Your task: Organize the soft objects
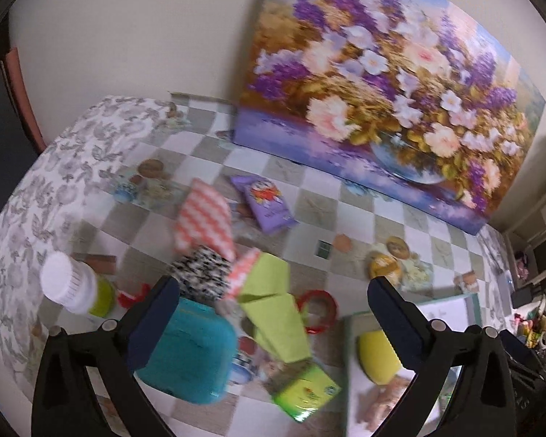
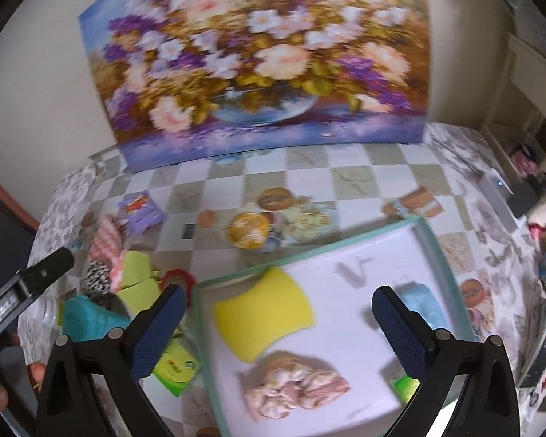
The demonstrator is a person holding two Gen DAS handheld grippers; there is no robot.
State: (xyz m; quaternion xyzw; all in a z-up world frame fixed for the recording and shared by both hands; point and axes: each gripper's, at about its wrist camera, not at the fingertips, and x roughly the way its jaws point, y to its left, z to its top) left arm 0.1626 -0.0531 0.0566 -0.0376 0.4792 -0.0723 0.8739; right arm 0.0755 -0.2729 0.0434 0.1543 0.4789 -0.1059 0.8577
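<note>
My left gripper (image 1: 273,291) hangs open and empty over a heap of soft things: a teal sponge (image 1: 189,349), a lime green cloth (image 1: 273,309), a black-and-white cloth (image 1: 200,273) and a red-checked cloth (image 1: 204,218). My right gripper (image 2: 278,306) is open and empty above a white tray (image 2: 309,255). In the tray lie a yellow sponge (image 2: 262,313), a crumpled pink cloth (image 2: 295,389), a light blue cloth (image 2: 422,306) and a small green piece (image 2: 406,388). The yellow sponge (image 1: 378,353) also shows in the left wrist view, partly behind a finger.
A green tissue pack (image 1: 305,393) lies between heap and tray. A purple packet (image 1: 265,200), a red ring (image 1: 320,306) and a white-capped bottle (image 1: 69,284) stand around the heap. A large flower painting (image 2: 258,65) leans against the wall behind the checked tablecloth.
</note>
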